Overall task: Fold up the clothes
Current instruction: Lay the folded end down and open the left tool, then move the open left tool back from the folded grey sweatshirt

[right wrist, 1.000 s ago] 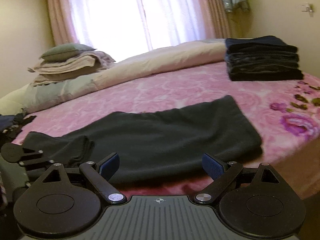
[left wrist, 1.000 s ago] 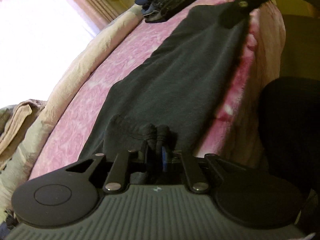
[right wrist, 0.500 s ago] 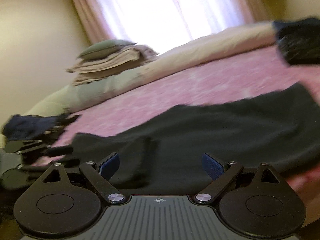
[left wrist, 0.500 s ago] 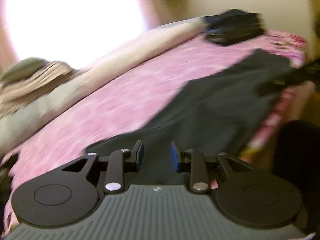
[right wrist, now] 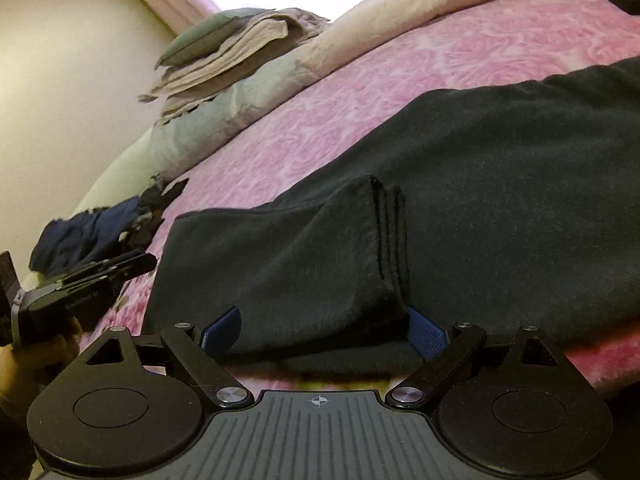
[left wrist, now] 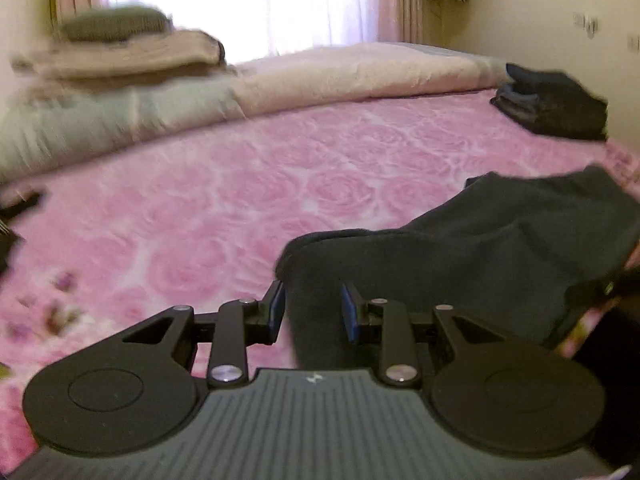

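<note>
Blue pads (left wrist: 276, 312) line the two fingers of the left gripper (left wrist: 312, 312), which stand a little apart with nothing pinched; its jaws have just been opening, and the edge of the dark garment (left wrist: 480, 256) lies behind the gap rather than pressed by it. From this view the garment spreads to the right across the pink flowered blanket (left wrist: 248, 200), and a black bit of the right gripper shows at the far right edge beside it. Further back lie a cream duvet (left wrist: 360, 72), a stack of beige bedding with a green pillow on top (left wrist: 120, 48), a pile of folded dark clothes (left wrist: 556, 108) near the wall, and a bright curtained window (left wrist: 240, 0). Only the right wrist view shows the right gripper (right wrist: 324, 334) itself, its jaws spread wide with a folded-over flap of the garment (right wrist: 440, 216) lying between the pads at the near edge of the bed; whether they touch the cloth I cannot tell, but they are not closed on it. That view alone also shows the left gripper (right wrist: 136, 266) from outside, held in a hand (right wrist: 40, 356) at the left edge, with a heap of crumpled navy clothes (right wrist: 92, 236) just beyond it on the blanket (right wrist: 480, 52).
</note>
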Demonstrator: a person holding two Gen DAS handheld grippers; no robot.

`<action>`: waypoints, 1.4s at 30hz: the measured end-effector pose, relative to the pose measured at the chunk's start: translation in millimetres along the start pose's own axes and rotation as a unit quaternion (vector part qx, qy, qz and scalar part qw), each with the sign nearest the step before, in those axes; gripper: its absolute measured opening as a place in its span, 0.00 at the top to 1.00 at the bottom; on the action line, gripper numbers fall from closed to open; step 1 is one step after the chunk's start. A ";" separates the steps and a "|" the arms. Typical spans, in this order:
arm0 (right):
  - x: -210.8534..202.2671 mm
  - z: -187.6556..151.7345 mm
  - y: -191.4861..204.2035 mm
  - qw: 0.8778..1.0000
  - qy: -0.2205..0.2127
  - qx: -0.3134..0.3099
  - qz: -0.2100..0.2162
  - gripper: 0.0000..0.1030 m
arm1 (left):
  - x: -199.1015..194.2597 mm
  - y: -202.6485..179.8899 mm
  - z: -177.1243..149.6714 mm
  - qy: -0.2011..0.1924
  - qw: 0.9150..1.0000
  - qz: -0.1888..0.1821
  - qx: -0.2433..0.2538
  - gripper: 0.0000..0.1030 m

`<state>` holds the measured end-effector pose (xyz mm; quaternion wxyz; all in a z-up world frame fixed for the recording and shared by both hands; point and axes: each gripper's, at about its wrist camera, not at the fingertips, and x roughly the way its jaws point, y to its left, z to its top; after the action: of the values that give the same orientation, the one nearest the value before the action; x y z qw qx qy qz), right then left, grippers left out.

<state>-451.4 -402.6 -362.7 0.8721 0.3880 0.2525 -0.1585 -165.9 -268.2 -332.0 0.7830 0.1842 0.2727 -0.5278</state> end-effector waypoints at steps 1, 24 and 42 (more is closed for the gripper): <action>1.8 0.8 -0.3 1.000 -0.002 0.004 -0.001 0.11 | 5.2 5.2 3.7 0.003 1.000 -0.016 -0.014 0.75; -26.8 0.4 -23.7 0.998 -0.043 0.039 -0.038 0.81 | 11.3 -15.9 1.4 0.049 0.996 -0.009 0.072 0.68; 1.8 -10.7 8.3 0.991 -0.031 -0.114 -0.057 0.31 | 35.6 -16.2 -21.0 0.087 0.993 -0.020 0.081 0.64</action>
<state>-449.4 -389.2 -364.9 0.9078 0.2655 0.2632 -0.1901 -175.3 -288.1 -370.5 0.7285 0.2867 0.2994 -0.5454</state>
